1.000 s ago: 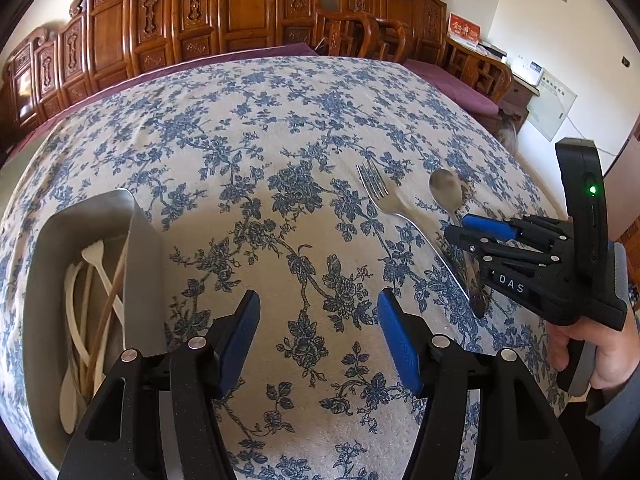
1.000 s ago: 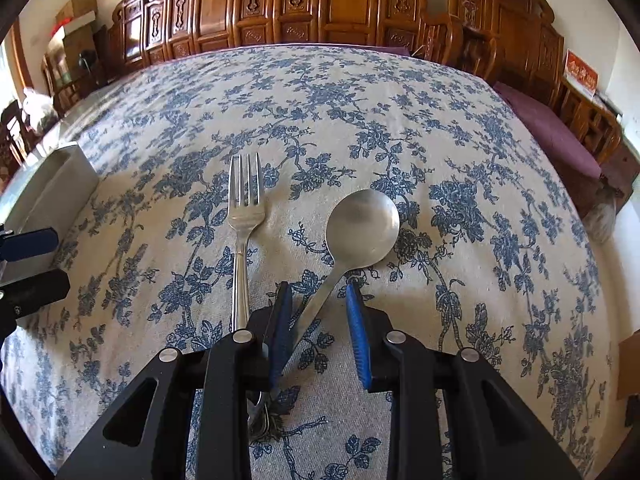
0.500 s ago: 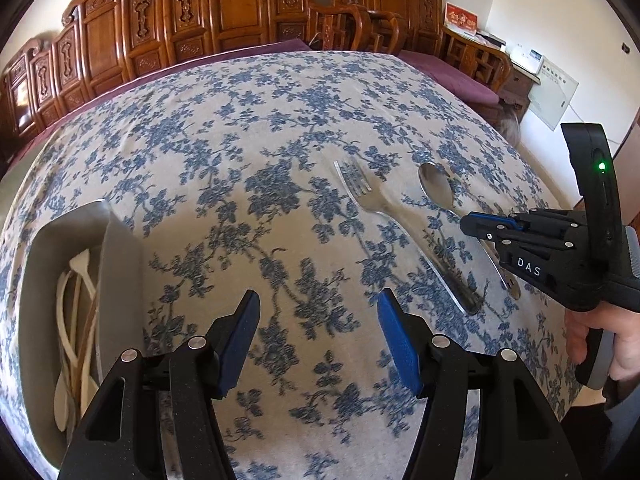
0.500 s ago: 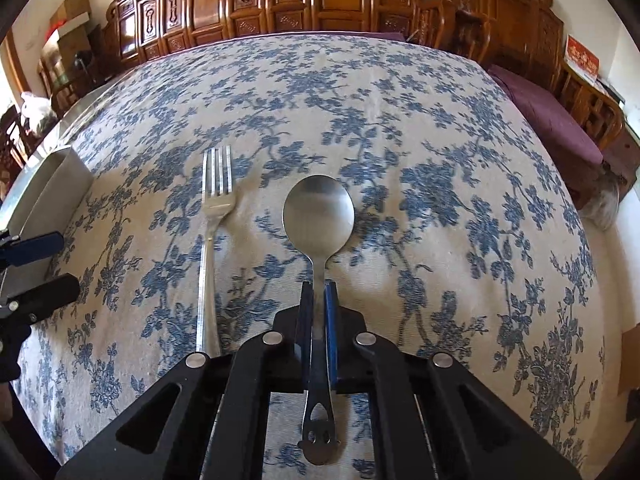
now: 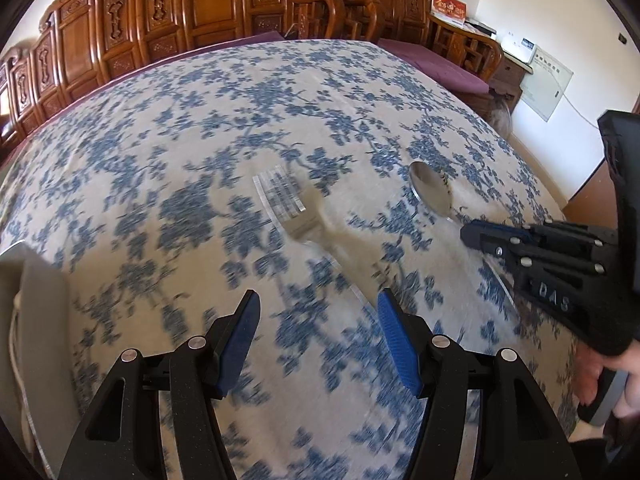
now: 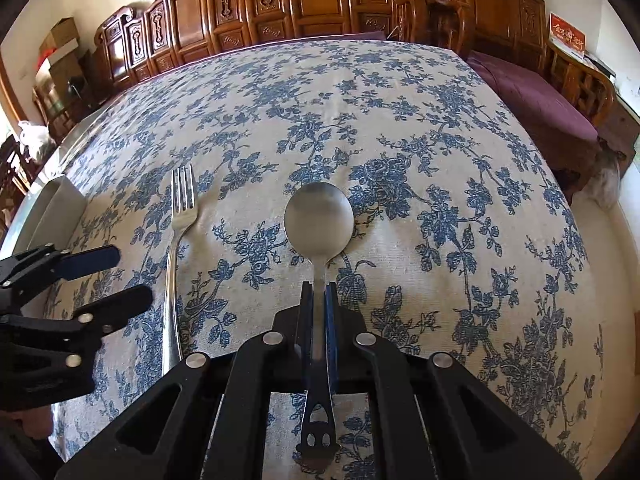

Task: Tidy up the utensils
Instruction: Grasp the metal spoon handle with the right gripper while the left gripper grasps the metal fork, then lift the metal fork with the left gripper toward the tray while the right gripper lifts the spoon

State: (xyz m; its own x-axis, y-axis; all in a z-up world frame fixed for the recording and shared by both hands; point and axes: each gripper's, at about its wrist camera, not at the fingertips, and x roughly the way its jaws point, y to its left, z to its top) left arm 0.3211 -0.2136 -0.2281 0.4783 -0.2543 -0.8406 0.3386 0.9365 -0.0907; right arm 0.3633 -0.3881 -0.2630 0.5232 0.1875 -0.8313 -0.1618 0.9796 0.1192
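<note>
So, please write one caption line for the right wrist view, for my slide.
Right gripper shut on the spoon handle, fork lying beside it on the floral tablecloth.

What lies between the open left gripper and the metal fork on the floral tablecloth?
Nothing visible. Only bare blue-flowered tablecloth separates the left gripper from the silver metal fork. The right gripper, shut on the steel spoon, sits off to the side.
</note>
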